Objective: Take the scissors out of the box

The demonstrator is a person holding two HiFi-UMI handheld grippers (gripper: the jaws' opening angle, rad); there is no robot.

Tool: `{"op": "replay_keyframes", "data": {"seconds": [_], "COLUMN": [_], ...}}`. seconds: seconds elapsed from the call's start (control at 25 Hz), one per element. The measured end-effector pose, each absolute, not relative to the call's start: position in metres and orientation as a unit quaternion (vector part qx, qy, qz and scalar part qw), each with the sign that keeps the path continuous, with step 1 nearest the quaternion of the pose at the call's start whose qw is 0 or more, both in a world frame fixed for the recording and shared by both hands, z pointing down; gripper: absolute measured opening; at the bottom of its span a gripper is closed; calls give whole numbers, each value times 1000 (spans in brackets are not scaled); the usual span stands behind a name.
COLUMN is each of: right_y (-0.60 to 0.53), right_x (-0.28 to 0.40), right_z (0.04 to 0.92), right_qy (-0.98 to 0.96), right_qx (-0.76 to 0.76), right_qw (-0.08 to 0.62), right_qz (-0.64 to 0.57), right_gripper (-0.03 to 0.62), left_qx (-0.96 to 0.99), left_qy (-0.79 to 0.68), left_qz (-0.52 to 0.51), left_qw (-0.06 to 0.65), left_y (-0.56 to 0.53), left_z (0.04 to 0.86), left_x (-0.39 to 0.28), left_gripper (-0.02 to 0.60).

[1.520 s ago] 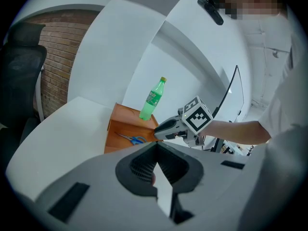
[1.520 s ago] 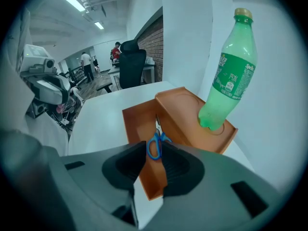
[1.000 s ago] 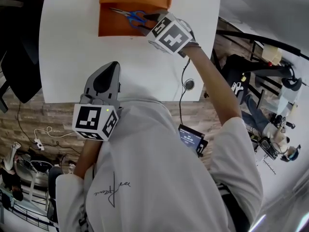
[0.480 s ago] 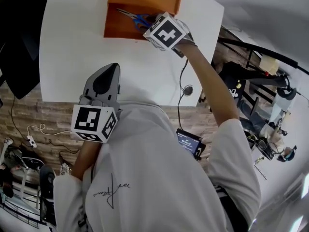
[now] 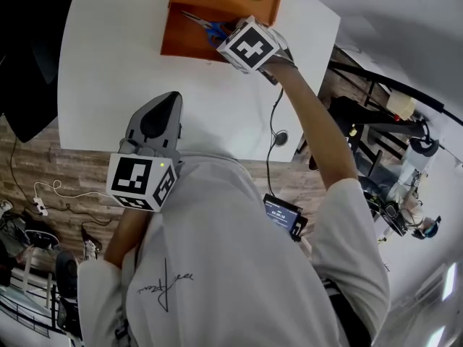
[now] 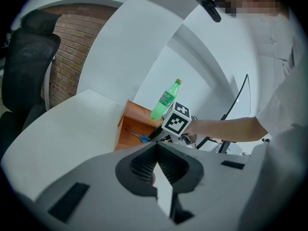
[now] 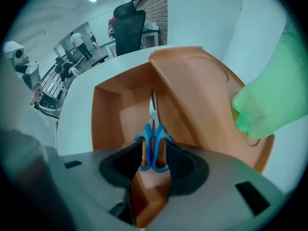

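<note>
Your right gripper [image 7: 153, 154] has dropped into the box [image 7: 103, 114], jaws wide, the scissors [image 7: 155, 134] lying inside with their blue handles now between them, apparently ungripped, so closing looks next; left gripper [image 6: 157, 150] idle, jaws together, empty.

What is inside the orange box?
Blue-handled scissors lie on the box floor, handles between the open right tool's jaws. The space under the raised panel beside them is covered.
</note>
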State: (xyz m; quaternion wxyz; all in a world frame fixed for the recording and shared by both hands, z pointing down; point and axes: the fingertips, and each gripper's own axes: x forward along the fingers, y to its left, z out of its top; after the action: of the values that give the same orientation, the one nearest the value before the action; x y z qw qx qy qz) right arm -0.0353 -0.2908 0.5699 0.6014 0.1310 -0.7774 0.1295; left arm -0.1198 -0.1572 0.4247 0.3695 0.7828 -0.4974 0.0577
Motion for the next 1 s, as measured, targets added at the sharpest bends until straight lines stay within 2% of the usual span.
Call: {"op": "replay_keyframes", "data": {"seconds": [0.52,0.8,1.0], "right_y": [-287,-289,-288], "right_x": [-34,-43,-39], "right_z": [578,577,579], "right_qy": [-761,-764,-769], "right_qx": [125,119,132], "right_qw": [625,627,616], "right_qz": [120,92,109], "right_gripper": [149,106,98], "left_qx": [780,780,779], "left_qy": [-498,-495,-496], "left_qz": [55,56,54], "left_qw": [376,379,379], "left_y": [-162,-160,-159], "left_z": [428,431,430], "left_x": [-122,-123,-123], "left_gripper": [8,8,8]}}
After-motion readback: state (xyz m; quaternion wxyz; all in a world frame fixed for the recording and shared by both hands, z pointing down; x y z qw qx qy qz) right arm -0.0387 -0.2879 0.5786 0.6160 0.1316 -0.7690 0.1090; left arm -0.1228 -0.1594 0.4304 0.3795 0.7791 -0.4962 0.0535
